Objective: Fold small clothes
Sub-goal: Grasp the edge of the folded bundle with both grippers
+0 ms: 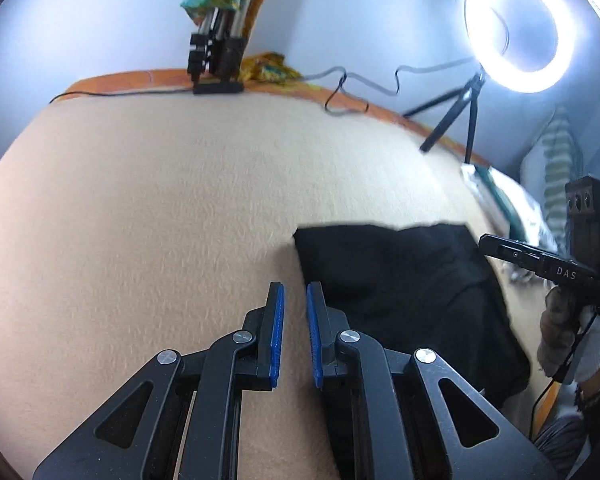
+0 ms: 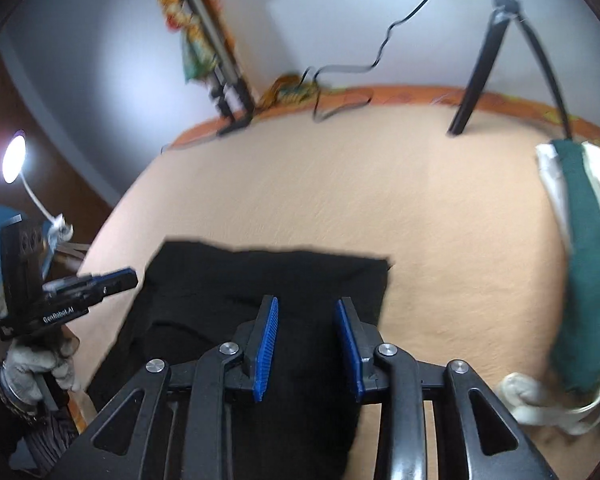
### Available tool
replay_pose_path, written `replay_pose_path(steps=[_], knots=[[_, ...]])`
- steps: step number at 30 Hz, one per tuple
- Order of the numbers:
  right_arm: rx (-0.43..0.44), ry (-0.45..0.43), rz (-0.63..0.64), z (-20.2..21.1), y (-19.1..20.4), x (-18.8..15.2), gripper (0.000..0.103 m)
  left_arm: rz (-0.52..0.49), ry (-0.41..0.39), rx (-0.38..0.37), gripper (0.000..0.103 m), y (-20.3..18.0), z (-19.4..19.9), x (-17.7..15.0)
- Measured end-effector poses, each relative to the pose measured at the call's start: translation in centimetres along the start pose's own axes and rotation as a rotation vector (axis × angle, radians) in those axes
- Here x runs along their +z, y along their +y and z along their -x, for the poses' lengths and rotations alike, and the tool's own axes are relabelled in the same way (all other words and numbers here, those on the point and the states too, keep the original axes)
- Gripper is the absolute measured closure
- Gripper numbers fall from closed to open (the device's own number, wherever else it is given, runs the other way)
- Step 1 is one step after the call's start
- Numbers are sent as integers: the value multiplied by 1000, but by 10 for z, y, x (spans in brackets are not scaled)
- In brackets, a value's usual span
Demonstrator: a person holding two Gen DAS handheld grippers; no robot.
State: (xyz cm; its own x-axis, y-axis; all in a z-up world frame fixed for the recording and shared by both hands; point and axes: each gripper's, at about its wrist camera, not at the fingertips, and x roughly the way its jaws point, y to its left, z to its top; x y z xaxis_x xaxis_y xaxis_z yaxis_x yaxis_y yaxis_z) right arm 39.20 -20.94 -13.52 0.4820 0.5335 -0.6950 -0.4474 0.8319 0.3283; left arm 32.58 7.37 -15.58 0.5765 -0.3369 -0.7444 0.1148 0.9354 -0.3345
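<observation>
From my left gripper (image 1: 295, 332), jaws narrow and empty, the black garment (image 1: 400, 280) lies flat on the beige bed cover (image 1: 160, 208). Only the right gripper (image 2: 306, 344) view, jaws wider above it, shows a green-and-white pile (image 2: 584, 280), probably more clothes.

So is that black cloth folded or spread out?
Folded, it seems: the black cloth lies as a compact block with a layered edge.
</observation>
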Motion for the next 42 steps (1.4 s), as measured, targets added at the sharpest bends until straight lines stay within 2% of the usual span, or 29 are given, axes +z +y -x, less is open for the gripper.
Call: replay_pose_path(steps=[3, 4, 7, 11, 13, 15, 17, 18, 21, 22, 23, 24, 25, 27, 31, 34, 39, 40, 42], knots=[[38, -14, 18, -2, 5, 11, 70, -17, -13, -86, 92, -16, 0, 8], [33, -9, 34, -7, 8, 14, 70, -34, -7, -112, 88, -25, -3, 11], [42, 30, 40, -24, 9, 18, 70, -75, 19, -172, 87, -50, -21, 21], [-5, 69, 50, -44, 6, 21, 70, -93, 34, -149, 87, -62, -48, 32], [-51, 81, 45, -50, 0, 22, 70, -109, 65, -79, 87, -61, -62, 33], [-83, 81, 33, -47, -10, 21, 75, -117, 75, -15, 87, -54, -70, 33], [-110, 77, 9, -40, -19, 23, 74, -90, 58, 7, 87, -42, -67, 34], [-126, 72, -4, -34, -24, 24, 70, -67, 49, 9, 87, -36, -63, 36], [-76, 54, -44, -14, -40, 21, 66, -28, 25, -14, 87, -20, -38, 36], [-48, 53, -51, -6, -45, 19, 64, -15, 22, -30, 83, -15, -26, 32], [-25, 58, -56, -2, -49, 17, 59, 3, 24, -48, 76, -11, -18, 29], [12, 69, -75, 2, -54, 14, 54, 41, 30, -71, 58, -4, -6, 23], [62, 83, -101, 6, -61, 8, 52, 70, 34, -90, 49, 0, 1, 18], [115, 105, -136, 10, -70, -1, 52, 149, 45, -161, 49, 13, 24, 1], [241, 142, -224, 11, -86, -23, 50, 324, 88, -276, 49, 31, 44, -38], [272, 145, -243, 6, -88, -32, 48, 412, 116, -313, 49, 35, 46, -65], [339, 143, -282, 2, -89, -36, 48, 471, 156, -366, 49, 28, 43, -92], [346, 143, -276, 0, -87, -37, 48, 468, 144, -376, 49, 24, 43, -95], [372, 141, -269, -3, -84, -38, 48, 456, 142, -387, 49, 16, 37, -88]])
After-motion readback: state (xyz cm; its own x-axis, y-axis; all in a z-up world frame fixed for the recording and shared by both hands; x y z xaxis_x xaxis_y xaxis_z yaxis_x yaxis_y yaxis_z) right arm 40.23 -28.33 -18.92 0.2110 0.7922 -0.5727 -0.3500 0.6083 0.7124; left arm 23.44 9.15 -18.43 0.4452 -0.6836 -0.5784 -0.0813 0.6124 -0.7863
